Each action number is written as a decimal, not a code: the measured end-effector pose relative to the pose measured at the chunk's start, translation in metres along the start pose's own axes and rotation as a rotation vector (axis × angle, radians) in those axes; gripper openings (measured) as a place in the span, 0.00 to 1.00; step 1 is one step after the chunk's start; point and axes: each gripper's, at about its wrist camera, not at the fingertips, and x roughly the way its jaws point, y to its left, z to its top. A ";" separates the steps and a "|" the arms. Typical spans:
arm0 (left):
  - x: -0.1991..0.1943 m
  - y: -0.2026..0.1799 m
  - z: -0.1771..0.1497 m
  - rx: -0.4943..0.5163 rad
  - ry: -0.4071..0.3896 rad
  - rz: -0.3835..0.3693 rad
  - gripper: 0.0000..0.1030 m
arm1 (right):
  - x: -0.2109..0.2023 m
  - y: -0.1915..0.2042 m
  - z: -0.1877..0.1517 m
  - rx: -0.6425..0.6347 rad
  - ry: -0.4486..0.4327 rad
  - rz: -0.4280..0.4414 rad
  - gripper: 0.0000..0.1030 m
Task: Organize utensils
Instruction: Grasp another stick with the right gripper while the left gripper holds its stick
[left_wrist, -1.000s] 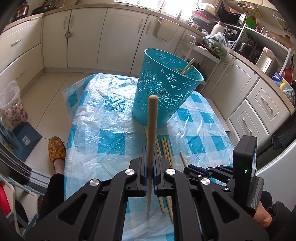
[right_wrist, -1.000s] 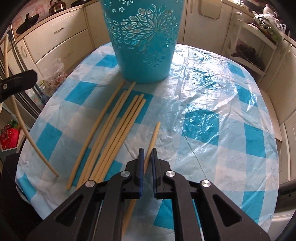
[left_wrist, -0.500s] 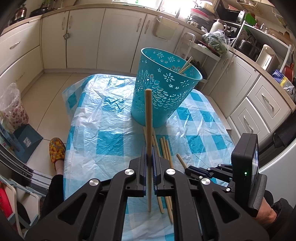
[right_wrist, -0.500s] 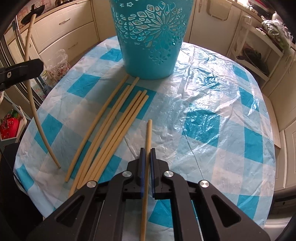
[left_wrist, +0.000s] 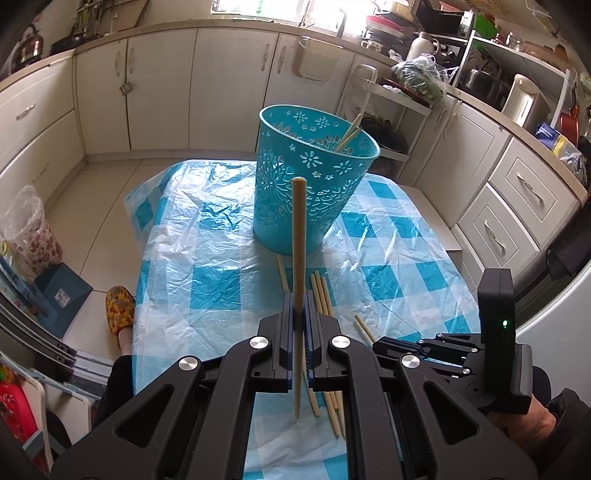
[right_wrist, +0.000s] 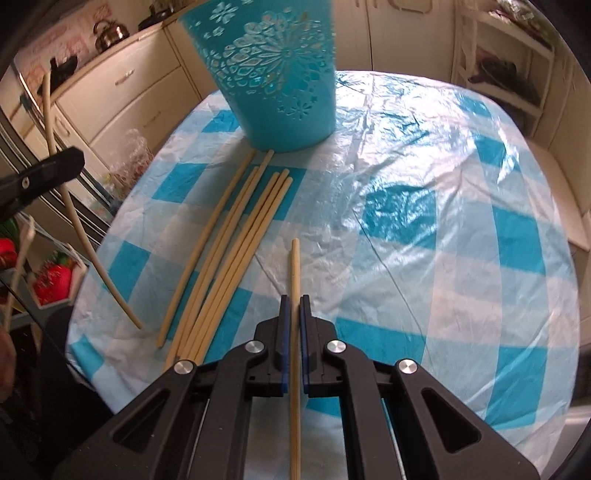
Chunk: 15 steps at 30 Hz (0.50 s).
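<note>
The left gripper (left_wrist: 299, 328) pinches one chopstick (left_wrist: 298, 258) upright, just short of the blue basket (left_wrist: 314, 184), the right gripper (right_wrist: 294, 325) clamps another chopstick (right_wrist: 294, 280) farther off, beside the loose chopsticks (right_wrist: 236, 240) lying at the basket's foot.

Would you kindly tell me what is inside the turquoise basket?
Two chopsticks lean against the far rim inside the turquoise basket. Their lower ends and the basket's bottom are hidden by its wall.
</note>
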 end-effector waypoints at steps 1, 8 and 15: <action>-0.003 -0.002 0.000 0.004 0.000 0.001 0.05 | -0.003 -0.004 -0.002 0.020 -0.011 0.023 0.05; -0.028 -0.017 0.007 0.035 -0.017 0.026 0.05 | -0.031 -0.016 -0.003 0.093 -0.137 0.172 0.05; -0.047 -0.038 0.009 0.050 -0.024 0.046 0.05 | -0.047 -0.022 -0.003 0.120 -0.193 0.230 0.05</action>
